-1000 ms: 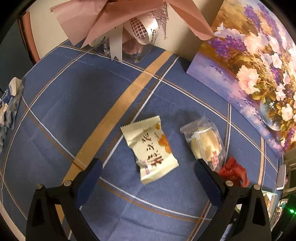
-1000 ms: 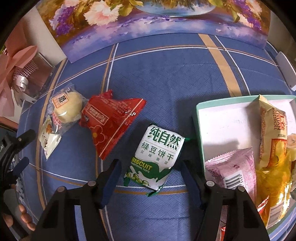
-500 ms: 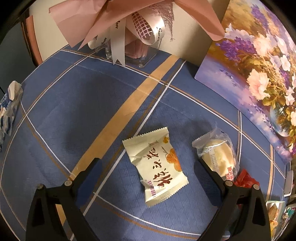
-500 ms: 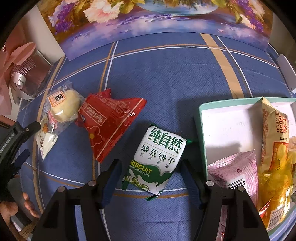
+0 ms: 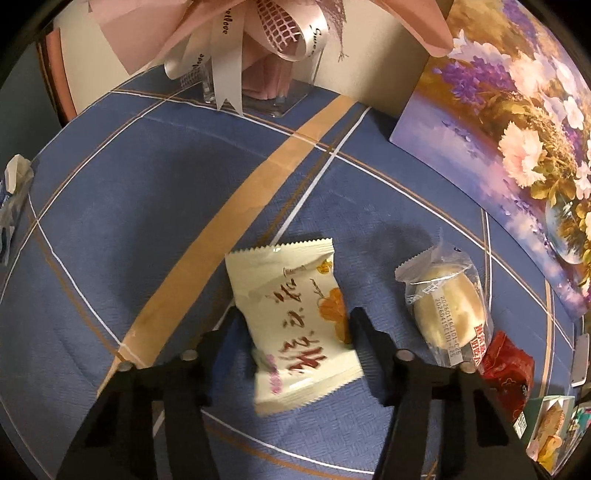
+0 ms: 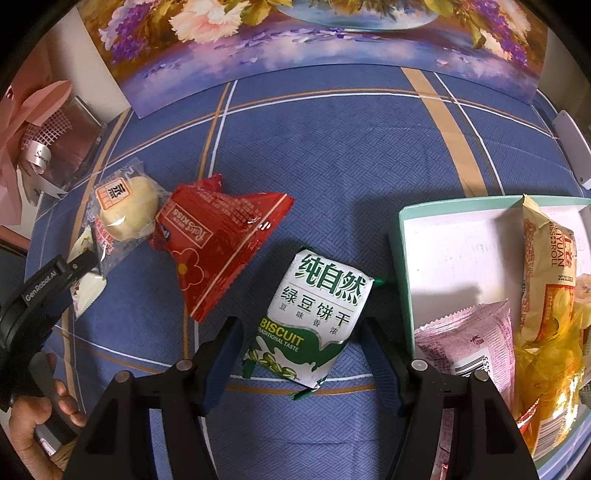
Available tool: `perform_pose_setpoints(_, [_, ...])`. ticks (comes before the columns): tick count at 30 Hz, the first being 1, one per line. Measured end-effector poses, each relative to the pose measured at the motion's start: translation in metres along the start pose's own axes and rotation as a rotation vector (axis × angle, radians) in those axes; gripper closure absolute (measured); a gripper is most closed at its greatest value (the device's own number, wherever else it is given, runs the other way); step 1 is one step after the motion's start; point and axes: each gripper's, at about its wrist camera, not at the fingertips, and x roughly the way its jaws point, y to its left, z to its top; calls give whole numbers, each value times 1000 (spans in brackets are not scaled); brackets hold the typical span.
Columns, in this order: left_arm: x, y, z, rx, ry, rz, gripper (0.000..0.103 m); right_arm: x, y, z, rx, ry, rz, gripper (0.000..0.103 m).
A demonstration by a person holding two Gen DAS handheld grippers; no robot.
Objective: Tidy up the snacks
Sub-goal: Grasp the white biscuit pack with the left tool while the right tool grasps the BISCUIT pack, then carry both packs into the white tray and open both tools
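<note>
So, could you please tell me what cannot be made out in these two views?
- Left wrist view: the cream packet is motion-blurred, so its lettering is unreadable, and the left gripper hides its side edges.
- Left wrist view: the blue-and-white wrapper is cut off by the lens edge.
- Right wrist view: the pink packet and yellow snacks in the mint tray are hidden by a finger and the frame edge.

A home table: blue plaid tablecloth [image 6: 332, 155], floral painting [image 6: 314, 33] propped ahead of the tool, pink ribboned gift bouquet [image 5: 258, 33] beside it.
</note>
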Motion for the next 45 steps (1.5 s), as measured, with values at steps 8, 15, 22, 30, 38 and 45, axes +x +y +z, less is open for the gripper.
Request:
perform_pose_setpoints(8, [1, 1, -2, 15, 2, -3, 49, 0, -1, -1, -10, -3, -2, 34])
perform_pose_setpoints(15, [-1, 0, -6, 25, 27, 4, 49, -1, 1, -3, -24, -10, -29, 43])
perform_pose_setpoints(22, [-3, -1, -12, 34, 54, 15, 49, -4, -7, -3, -11, -18, -38, 59])
perform_pose_setpoints(30, [-10, 1, -21, 38, 81, 24, 49, -9, -13, -11, -5, -6, -29, 61])
perform_pose_setpoints(38, [-27, 5, -36, -15, 110, -24, 50, -25, -26, -21, 37, 6, 23, 61])
perform_pose_setpoints(45, [-54, -7, -46, 4, 80, -30, 50, -46, -38, -33, 53, -8, 55, 61])
